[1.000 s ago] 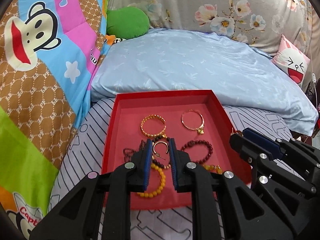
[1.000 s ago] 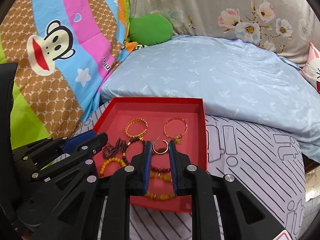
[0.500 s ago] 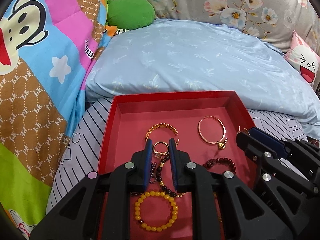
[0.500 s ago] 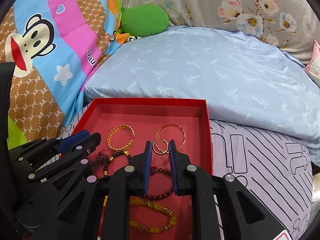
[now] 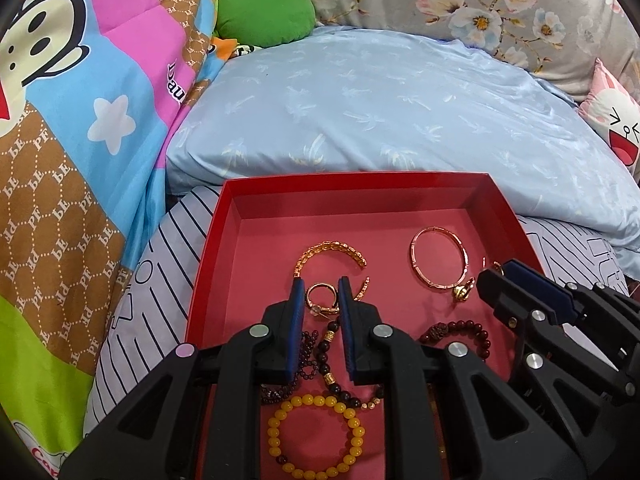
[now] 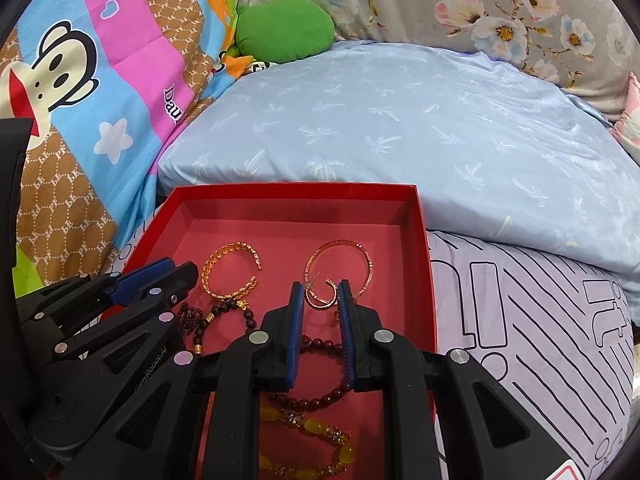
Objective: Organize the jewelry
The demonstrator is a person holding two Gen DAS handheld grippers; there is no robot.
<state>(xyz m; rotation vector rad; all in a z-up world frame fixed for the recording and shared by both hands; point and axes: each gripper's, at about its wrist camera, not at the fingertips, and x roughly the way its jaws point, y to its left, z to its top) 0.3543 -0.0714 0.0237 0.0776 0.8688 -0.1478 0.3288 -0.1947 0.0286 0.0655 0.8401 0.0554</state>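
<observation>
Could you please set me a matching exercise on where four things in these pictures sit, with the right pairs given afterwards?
Things:
1. yellow bead bracelet
2. thin rose-gold bangle
3. green cushion
4. small gold hoop

Places:
a. between the fingertips of the left gripper
b. on the near end of the floor of the red box, close to the camera
c. outside the box, beyond the blue pillow
d. in the far right part of the box, with a small charm on it

Pairs: 1-b, 2-d, 3-c, 4-a
</observation>
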